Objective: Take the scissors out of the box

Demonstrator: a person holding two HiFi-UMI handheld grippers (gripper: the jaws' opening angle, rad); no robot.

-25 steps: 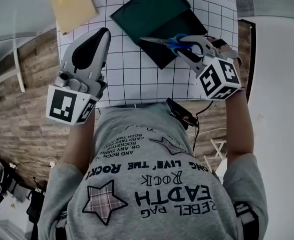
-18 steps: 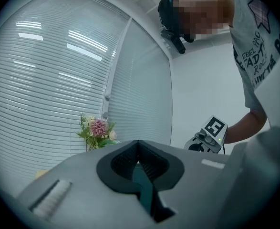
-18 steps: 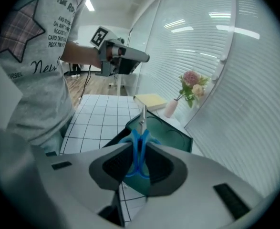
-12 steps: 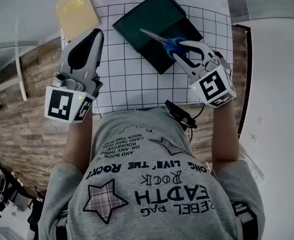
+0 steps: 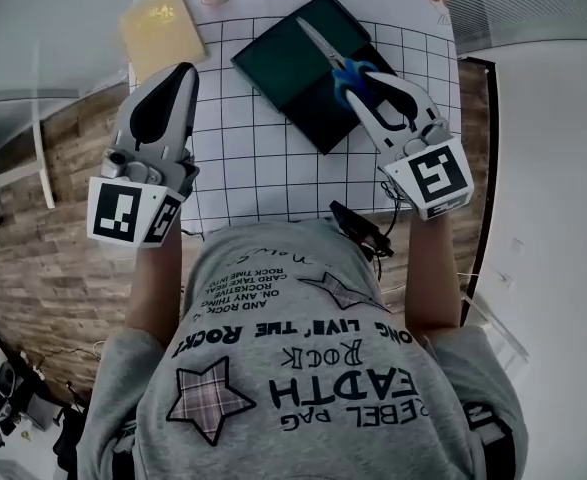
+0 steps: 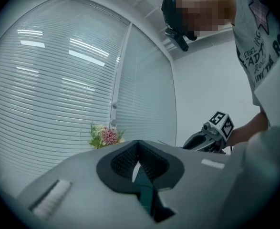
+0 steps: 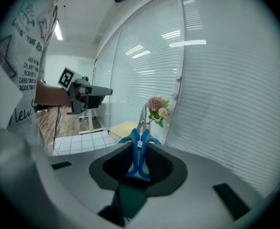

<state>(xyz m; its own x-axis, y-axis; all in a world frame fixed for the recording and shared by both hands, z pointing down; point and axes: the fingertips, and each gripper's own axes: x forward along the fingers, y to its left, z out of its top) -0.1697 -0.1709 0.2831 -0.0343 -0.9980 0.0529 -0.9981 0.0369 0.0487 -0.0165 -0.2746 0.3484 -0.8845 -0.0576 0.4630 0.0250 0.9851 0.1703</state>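
Grips the scissors by their blue handles in the right tool, blades slanting away over the dark box, short of its far corner. Leaves bare gridded surface between the box's near edge and the left tool, closed on nothing at the surface's left edge. Against a second ago, holds the scissors swung from crosswise to pointing away, further over the box.

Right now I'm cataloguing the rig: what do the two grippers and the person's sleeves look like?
The left gripper and right gripper have light grey, tapering shells with black padded insides, and each carries a white cube with black square markers. The person wears a grey short-sleeved T-shirt with black print.
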